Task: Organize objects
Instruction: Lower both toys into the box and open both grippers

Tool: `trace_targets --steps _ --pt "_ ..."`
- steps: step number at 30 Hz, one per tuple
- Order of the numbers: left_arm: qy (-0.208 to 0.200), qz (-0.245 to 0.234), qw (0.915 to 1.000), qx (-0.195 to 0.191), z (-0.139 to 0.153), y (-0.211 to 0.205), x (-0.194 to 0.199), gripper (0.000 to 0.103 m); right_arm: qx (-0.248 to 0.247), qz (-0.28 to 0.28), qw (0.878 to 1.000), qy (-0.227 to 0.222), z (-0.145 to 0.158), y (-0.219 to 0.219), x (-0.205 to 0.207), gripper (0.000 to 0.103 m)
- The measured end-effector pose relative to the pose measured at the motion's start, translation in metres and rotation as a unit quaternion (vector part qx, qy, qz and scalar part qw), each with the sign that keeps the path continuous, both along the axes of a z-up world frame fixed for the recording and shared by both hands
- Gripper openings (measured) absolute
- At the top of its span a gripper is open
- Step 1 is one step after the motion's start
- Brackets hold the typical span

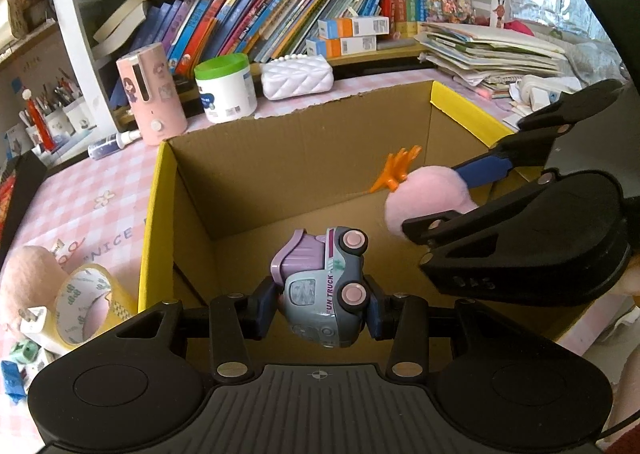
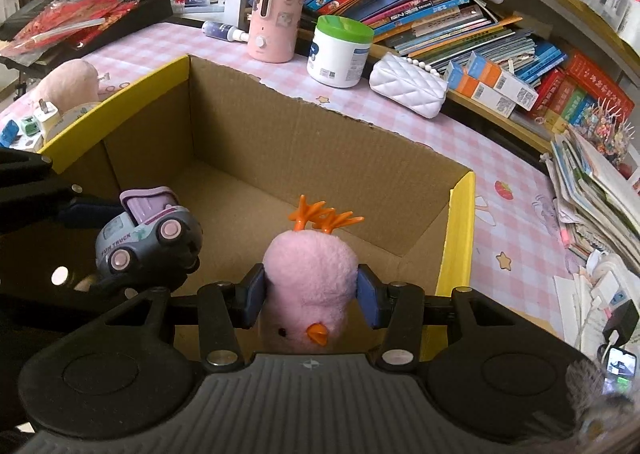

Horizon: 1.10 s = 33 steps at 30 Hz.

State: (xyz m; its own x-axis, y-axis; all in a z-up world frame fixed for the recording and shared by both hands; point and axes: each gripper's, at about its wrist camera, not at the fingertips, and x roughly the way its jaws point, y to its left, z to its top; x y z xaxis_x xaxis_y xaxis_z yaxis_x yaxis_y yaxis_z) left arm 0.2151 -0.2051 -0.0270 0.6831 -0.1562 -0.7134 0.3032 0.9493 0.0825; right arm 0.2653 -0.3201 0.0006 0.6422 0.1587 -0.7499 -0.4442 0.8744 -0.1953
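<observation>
My left gripper [image 1: 323, 308] is shut on a grey and purple toy truck [image 1: 322, 286] marked FUN TRUCK, held on its side over the open cardboard box [image 1: 256, 170]. My right gripper [image 2: 310, 296] is shut on a pink plush chick [image 2: 310, 274] with orange feet, held upside down above the same box [image 2: 304, 142]. In the left wrist view the chick [image 1: 428, 194] and the right gripper [image 1: 448, 202] reach in from the right. In the right wrist view the truck [image 2: 148, 234] hangs at the left. The bottom of the box shows nothing lying in it.
On the pink checked cloth [image 1: 80, 206] left of the box lie a tape roll [image 1: 86, 304], a pink plush [image 1: 28, 286] and small bits. Behind it stand a pink humidifier [image 1: 150, 94], a green-lidded tub [image 1: 226, 88] and a white quilted purse [image 1: 298, 76]. Stacked papers [image 1: 492, 54] sit at right.
</observation>
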Motion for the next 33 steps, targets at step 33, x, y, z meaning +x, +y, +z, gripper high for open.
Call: trace_targets --steps 33 --pt "-0.016 -0.002 0.9999 -0.003 0.003 -0.009 -0.005 0.05 0.029 -0.014 0.999 -0.012 0.002 -0.021 -0.005 0.055"
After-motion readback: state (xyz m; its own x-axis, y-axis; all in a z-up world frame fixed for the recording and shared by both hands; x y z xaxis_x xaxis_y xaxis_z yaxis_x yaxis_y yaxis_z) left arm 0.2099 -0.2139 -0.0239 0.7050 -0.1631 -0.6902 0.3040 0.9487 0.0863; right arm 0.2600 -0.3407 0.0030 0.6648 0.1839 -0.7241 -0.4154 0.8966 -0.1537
